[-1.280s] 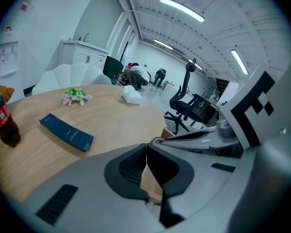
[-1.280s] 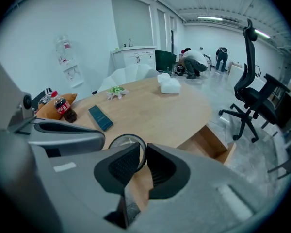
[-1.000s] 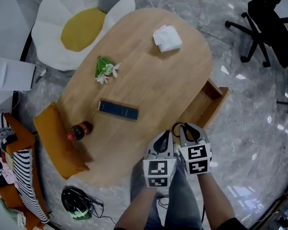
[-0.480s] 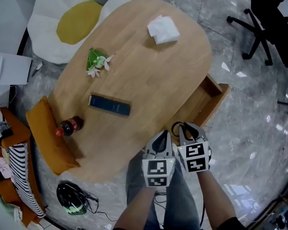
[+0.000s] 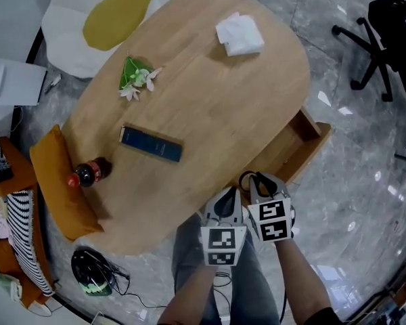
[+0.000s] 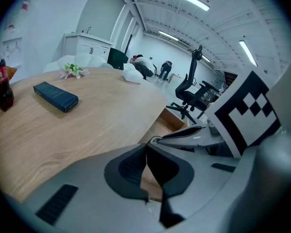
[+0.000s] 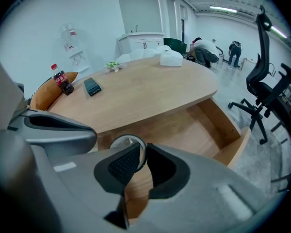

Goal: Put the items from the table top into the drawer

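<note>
An oval wooden table (image 5: 210,93) carries a white tissue pack (image 5: 239,34), a flower sprig (image 5: 137,78), a dark blue box (image 5: 151,143) and a cola bottle (image 5: 88,173). Its drawer (image 5: 292,149) stands pulled out at the right. My right gripper (image 5: 260,180) hangs over the drawer's near end, shut on the rim of a round ring-shaped item (image 7: 123,142) that looks like a tape roll. The drawer floor (image 7: 203,130) lies bare below it. My left gripper (image 5: 229,193) is right beside it at the table's edge, its jaws (image 6: 146,149) shut with nothing in them.
A black office chair (image 5: 392,39) stands at the far right on the marble floor. A white and yellow flower-shaped cushion (image 5: 108,19) lies beyond the table, an orange cushion (image 5: 54,188) at its left, and a dark helmet-like thing (image 5: 91,276) on the floor.
Both grippers have sunk a little beside the drawer, the ring still in the right one. The head view has shifted, so the table's items sit further left.
</note>
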Motion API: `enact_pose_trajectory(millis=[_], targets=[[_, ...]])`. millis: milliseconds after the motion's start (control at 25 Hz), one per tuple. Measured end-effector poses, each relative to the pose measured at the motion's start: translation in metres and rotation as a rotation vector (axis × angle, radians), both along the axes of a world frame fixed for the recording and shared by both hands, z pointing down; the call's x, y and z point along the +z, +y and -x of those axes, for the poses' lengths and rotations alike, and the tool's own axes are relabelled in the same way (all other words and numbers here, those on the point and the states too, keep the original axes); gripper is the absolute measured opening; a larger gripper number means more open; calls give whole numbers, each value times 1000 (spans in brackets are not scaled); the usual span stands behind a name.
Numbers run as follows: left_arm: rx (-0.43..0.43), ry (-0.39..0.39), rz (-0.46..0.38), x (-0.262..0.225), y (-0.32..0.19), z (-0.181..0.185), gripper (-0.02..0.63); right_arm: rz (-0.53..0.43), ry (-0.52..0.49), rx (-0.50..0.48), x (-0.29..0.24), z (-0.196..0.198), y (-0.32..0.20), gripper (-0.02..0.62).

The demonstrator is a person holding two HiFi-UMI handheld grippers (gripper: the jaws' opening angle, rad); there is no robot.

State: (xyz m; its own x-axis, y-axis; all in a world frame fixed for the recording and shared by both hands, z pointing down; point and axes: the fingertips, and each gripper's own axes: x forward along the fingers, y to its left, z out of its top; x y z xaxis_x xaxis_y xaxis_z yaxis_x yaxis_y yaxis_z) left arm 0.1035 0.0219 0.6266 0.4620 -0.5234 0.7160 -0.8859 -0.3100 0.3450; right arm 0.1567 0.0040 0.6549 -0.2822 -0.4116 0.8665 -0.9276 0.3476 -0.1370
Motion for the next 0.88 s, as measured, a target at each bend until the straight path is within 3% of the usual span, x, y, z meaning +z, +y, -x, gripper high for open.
enact_pose_trajectory(millis=[480, 880], targets=[[-62, -20, 20, 23, 11, 0, 11, 14, -26, -109, 31, 17, -1, 48], [-70, -23, 23, 38, 12, 3, 11, 16, -47, -127, 51, 24, -7, 51]])
